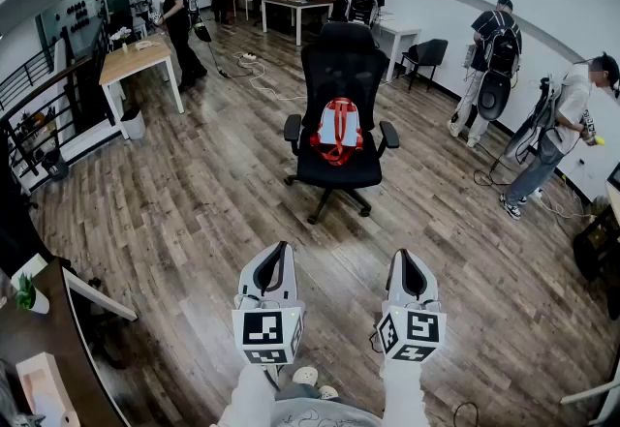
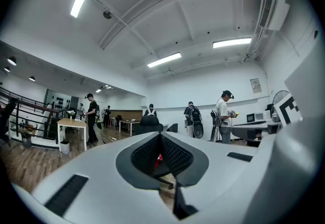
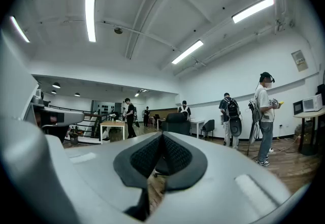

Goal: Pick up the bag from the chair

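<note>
A red and white bag [image 1: 337, 130] rests upright on the seat of a black office chair [image 1: 339, 67] in the middle of the wooden floor. A sliver of red bag [image 2: 160, 157] shows between the jaws in the left gripper view. My left gripper [image 1: 282, 248] and right gripper [image 1: 406, 255] are held side by side, level, well short of the chair. Both are shut with nothing between the jaws. In the right gripper view the chair [image 3: 175, 124] stands straight ahead beyond the right gripper [image 3: 162, 136], as the left gripper [image 2: 161, 136] points at it too.
Several people with backpacks stand around: one at the right [image 1: 562, 125], others near the wall [image 1: 494, 57] and the back [image 1: 179, 14]. A wooden table [image 1: 136, 62] stands at the left, a dark desk corner [image 1: 39, 338] at the near left. A railing [image 1: 39, 115] runs along the left.
</note>
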